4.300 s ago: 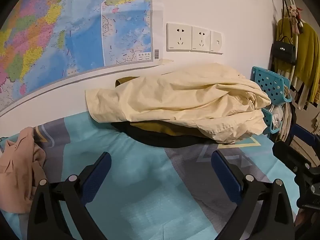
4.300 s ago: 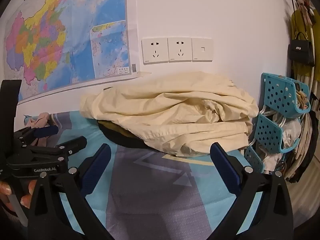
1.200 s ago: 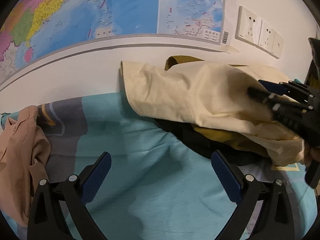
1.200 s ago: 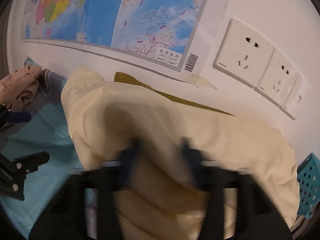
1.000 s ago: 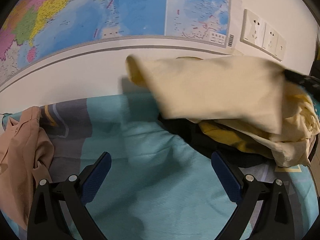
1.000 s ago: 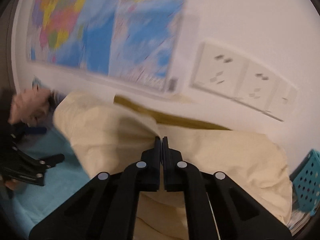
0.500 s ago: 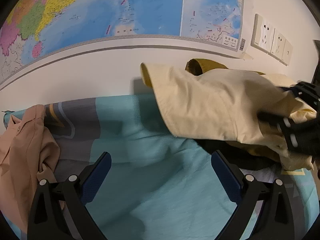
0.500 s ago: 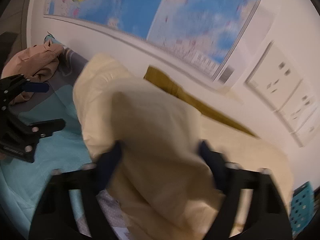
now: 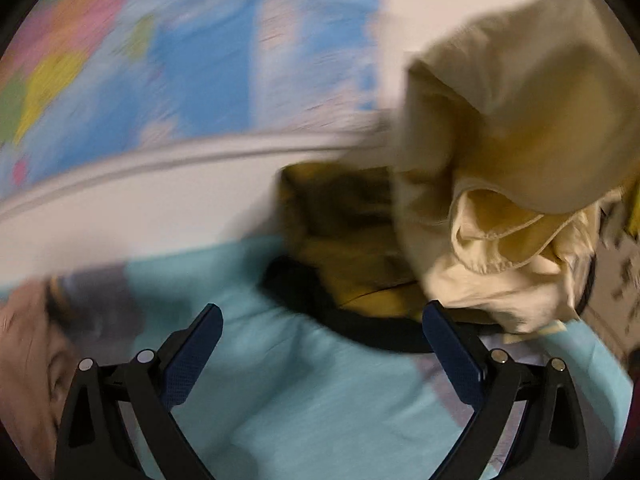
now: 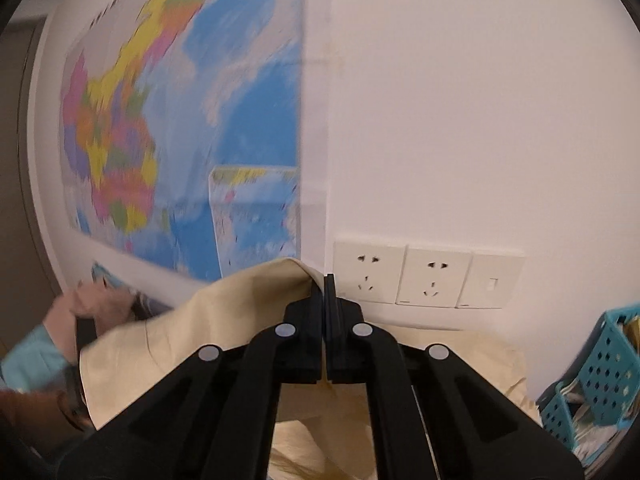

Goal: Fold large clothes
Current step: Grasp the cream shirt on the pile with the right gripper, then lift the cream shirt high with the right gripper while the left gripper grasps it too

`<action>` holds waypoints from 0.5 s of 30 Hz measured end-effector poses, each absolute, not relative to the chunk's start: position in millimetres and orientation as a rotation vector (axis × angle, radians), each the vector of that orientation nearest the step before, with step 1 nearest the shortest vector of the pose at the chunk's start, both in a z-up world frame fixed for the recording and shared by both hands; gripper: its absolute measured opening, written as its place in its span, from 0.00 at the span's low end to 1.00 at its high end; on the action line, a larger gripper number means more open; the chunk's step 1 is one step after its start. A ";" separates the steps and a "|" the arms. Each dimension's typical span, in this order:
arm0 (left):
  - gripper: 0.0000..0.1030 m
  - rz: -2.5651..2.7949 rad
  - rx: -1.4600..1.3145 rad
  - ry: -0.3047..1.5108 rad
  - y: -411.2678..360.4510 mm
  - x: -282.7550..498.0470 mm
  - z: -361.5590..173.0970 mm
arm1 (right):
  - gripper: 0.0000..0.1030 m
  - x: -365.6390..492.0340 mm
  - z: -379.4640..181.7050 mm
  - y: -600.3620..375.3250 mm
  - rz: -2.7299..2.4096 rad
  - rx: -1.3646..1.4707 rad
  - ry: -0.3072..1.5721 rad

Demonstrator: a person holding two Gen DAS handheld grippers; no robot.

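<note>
A cream garment (image 9: 516, 128) hangs lifted at the right of the left wrist view, its lower folds bunched above a mustard garment (image 9: 348, 252) and a black one (image 9: 360, 328) on the bed. My right gripper (image 10: 323, 280) is shut on a fold of the cream garment (image 10: 224, 320), held high in front of the wall. My left gripper (image 9: 320, 344) stands open over the teal bedsheet (image 9: 300, 400), with nothing between its fingers.
A coloured wall map (image 10: 180, 140) and white wall sockets (image 10: 424, 276) are straight ahead. A teal perforated basket (image 10: 600, 364) stands at the right. A pink garment (image 9: 24, 360) lies at the left on the bed.
The right gripper has closed on the cream garment and lifted it up off the pile. The mustard garment beneath is now uncovered. The left gripper shifted a little and stays open.
</note>
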State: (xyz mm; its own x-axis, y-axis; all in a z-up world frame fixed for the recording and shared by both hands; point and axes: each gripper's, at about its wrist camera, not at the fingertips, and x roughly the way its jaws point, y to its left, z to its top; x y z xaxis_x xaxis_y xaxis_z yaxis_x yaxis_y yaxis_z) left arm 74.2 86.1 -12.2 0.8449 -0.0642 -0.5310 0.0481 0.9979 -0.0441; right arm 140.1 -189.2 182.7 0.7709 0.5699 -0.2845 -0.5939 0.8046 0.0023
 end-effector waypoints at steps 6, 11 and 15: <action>0.94 -0.170 0.042 0.469 49.2 98.5 -12.4 | 0.01 136.9 190.6 -204.4 0.650 -0.037 0.268; 0.30 -0.207 -0.005 0.452 40.4 141.6 -11.4 | 0.01 130.5 197.0 -221.0 0.644 -0.005 0.241; 0.01 -0.263 -0.012 0.437 26.9 150.8 11.4 | 0.01 117.0 207.7 -239.4 0.621 0.020 0.203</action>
